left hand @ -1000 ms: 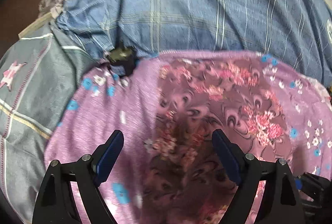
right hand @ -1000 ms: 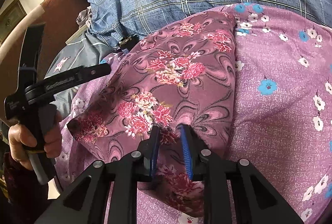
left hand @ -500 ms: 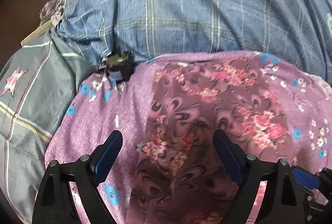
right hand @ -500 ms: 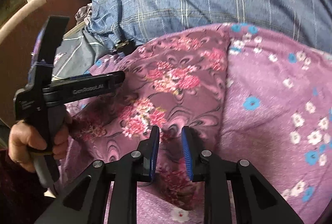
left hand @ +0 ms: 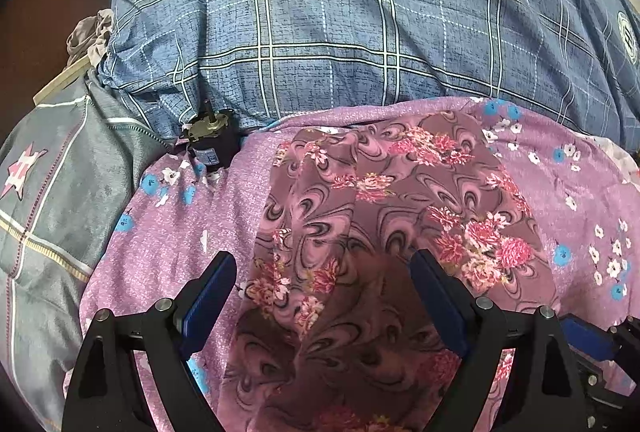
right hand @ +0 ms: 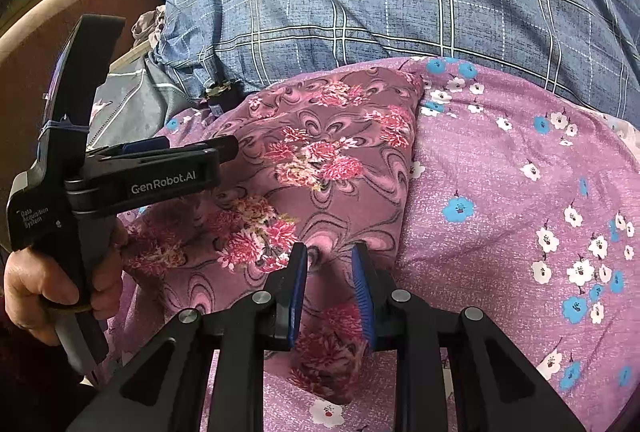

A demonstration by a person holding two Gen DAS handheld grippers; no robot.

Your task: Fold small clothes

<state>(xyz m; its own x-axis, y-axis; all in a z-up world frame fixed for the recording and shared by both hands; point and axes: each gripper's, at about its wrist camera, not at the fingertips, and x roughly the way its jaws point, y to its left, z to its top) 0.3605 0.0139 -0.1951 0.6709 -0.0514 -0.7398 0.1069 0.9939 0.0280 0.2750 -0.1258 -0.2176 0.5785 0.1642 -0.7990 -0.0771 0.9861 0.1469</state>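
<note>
A small mauve garment with pink flowers and swirls (left hand: 384, 216) lies on a purple flowered sheet (left hand: 168, 240). It also shows in the right wrist view (right hand: 320, 159). My left gripper (left hand: 322, 290) is wide open, its jaws held above the near part of the garment. It appears in the right wrist view (right hand: 168, 159), held by a hand at the left. My right gripper (right hand: 329, 280) has its jaws partly apart, with a fold of the garment's near edge between them.
A blue checked pillow (left hand: 340, 15) lies behind the garment. A grey quilt with a pink star (left hand: 48, 183) is at the left. A small dark metal object (left hand: 210, 139) sits at the pillow's edge. A brown headboard (right hand: 36, 79) stands at far left.
Both grippers have pulled back toward me, so the garment lies farther out. My right gripper's jaws have opened slightly. The left gripper stays open.
</note>
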